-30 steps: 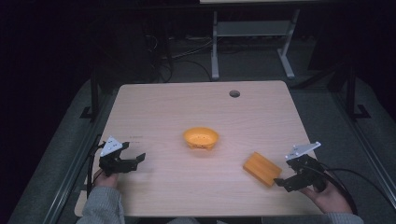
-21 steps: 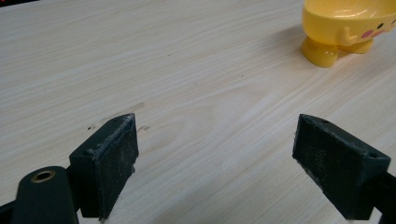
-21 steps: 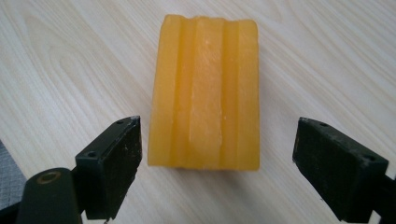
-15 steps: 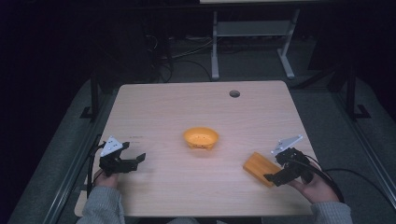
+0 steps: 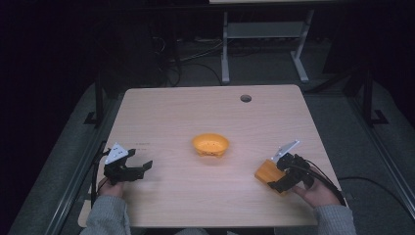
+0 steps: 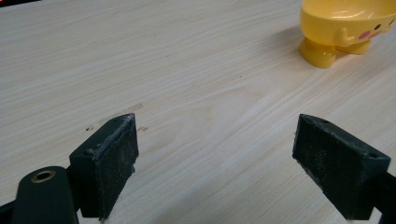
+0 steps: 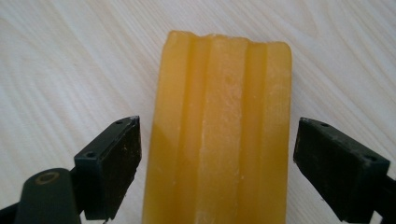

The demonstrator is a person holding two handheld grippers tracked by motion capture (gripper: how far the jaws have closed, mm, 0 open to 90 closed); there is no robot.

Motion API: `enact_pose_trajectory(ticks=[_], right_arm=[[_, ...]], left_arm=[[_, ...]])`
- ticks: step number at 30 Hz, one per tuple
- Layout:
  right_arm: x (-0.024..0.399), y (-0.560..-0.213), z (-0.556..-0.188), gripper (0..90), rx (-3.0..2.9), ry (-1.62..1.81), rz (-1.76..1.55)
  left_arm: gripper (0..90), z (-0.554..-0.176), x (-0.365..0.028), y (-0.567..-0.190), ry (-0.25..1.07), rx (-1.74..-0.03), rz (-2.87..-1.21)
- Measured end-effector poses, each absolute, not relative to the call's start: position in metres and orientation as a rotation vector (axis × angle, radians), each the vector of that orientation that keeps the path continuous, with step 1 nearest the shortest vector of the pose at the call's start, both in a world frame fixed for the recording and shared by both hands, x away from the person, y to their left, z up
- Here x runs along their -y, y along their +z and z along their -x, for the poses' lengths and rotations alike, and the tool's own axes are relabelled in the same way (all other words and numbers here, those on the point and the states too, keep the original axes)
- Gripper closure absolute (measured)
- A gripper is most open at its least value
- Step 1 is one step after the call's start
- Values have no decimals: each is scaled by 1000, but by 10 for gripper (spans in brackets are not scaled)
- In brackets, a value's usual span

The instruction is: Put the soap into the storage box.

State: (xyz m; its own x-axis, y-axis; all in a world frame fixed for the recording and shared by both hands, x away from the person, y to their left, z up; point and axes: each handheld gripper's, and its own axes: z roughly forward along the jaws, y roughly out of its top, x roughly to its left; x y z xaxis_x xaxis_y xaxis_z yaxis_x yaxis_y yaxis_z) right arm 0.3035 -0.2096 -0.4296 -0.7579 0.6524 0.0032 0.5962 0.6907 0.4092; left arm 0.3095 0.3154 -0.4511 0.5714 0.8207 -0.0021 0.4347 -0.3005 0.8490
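Black jaws of the right hand-held gripper stand apart on either side of the orange ridged block, not touching it. The block lies flat on the table near its right front edge. It looks light, rigid and somewhat waxy; a grip across its long flat sides should hold best. The left hand-held gripper is spread wide over bare wood. Its view shows feet and a painted cheek on the yellow bowl, detail the high view lacks.
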Motion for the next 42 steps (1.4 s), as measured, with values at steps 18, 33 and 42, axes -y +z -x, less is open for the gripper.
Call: enact_pose_trajectory(ticks=[18, 33, 42], right_arm=[[197, -447, -313, 182, -2781, 489, -1036], [194, -449, -313, 192, -2779, 462, -1040], [197, -449, -313, 207, -2782, 487, -1028]], left_arm=[[138, -309, -316, -451, 559, -1013, -1922], [138, -309, -316, -450, 563, -1010, -1923], [138, -309, -316, -450, 562, -1012, -1915]])
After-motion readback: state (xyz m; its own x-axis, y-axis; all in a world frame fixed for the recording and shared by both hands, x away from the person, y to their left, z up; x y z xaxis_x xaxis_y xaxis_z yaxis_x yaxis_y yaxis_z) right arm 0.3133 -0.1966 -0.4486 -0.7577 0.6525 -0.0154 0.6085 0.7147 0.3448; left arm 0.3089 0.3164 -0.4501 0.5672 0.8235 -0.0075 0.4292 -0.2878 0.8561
